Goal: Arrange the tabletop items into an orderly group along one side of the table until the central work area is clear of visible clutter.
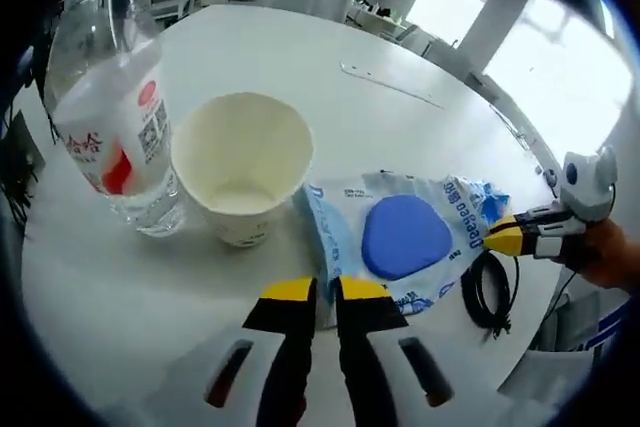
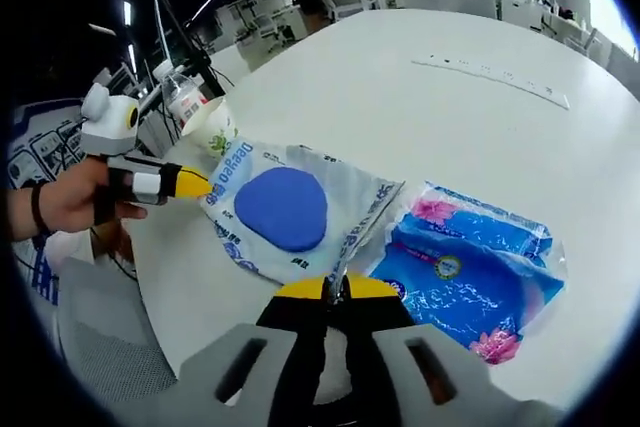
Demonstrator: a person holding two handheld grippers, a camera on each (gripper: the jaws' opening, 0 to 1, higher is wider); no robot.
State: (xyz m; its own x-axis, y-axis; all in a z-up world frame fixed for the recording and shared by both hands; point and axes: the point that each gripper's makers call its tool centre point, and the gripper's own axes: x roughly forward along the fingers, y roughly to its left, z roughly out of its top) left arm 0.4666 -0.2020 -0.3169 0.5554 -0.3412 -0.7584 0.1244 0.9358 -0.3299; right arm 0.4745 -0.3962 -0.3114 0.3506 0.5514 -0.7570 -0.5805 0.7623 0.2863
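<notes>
My left gripper (image 1: 325,292) was clenched on one edge of the blue-and-white sponge packet (image 1: 405,237) and my right gripper (image 2: 335,290) pinched the opposite corner, I judged so the limp plastic could be shifted flat toward the others rather than dragged by one end. The packet lay just beside the paper cup (image 1: 243,172) and the water bottle (image 1: 115,127), already close together at the bench's edge, with a coiled black cable (image 1: 490,292) near it and a blue tissue pack (image 2: 470,262) on its other side. The white round bench (image 2: 420,117) stretched mostly bare toward a bright open office of desks.
</notes>
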